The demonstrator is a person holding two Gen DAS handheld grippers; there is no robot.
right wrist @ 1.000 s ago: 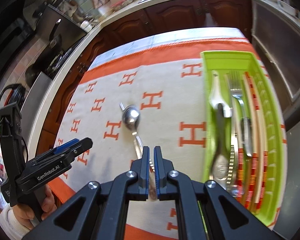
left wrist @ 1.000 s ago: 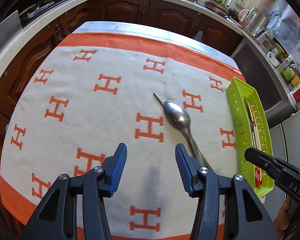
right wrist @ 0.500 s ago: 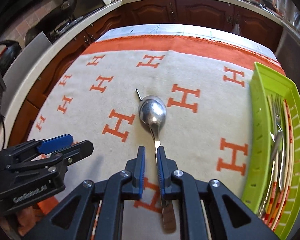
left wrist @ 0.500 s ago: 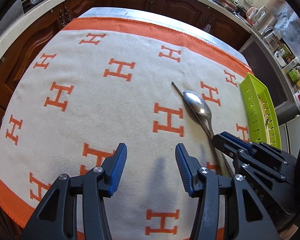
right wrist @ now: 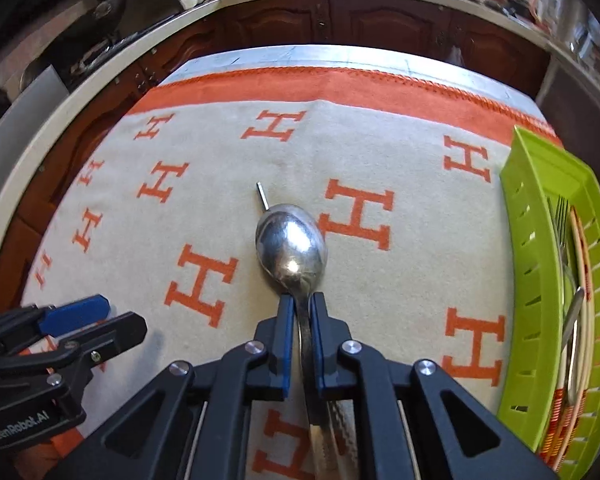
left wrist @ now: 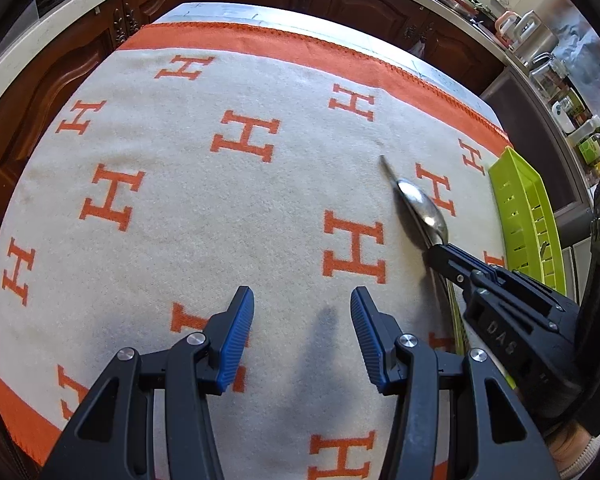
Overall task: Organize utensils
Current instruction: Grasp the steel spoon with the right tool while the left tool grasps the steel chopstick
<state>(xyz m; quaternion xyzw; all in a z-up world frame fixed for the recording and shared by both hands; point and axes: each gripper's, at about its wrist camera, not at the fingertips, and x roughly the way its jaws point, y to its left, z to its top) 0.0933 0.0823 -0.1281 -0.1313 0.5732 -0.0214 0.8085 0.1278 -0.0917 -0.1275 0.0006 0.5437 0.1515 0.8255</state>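
A steel spoon (right wrist: 291, 248) lies on the cream and orange cloth (right wrist: 380, 152), bowl away from me; it also shows in the left wrist view (left wrist: 424, 212). A thin metal rod (right wrist: 262, 196) sticks out from under its bowl. My right gripper (right wrist: 300, 308) has its jaws closed around the spoon's neck, just behind the bowl. My left gripper (left wrist: 302, 308) is open and empty, hovering over the cloth to the left of the spoon. The green utensil tray (right wrist: 540, 280) stands at the right and holds a fork (right wrist: 560, 216), chopsticks and other cutlery.
Dark wooden cabinets (right wrist: 380, 20) and a pale counter edge (right wrist: 80, 92) curve around the table's far and left sides. Jars and bottles (left wrist: 572, 104) stand on the counter at the right. The cloth left of the spoon is bare.
My right gripper slid forward along the spoon handle to its neck and narrowed onto it. The left gripper stayed open and shifted slightly forward.
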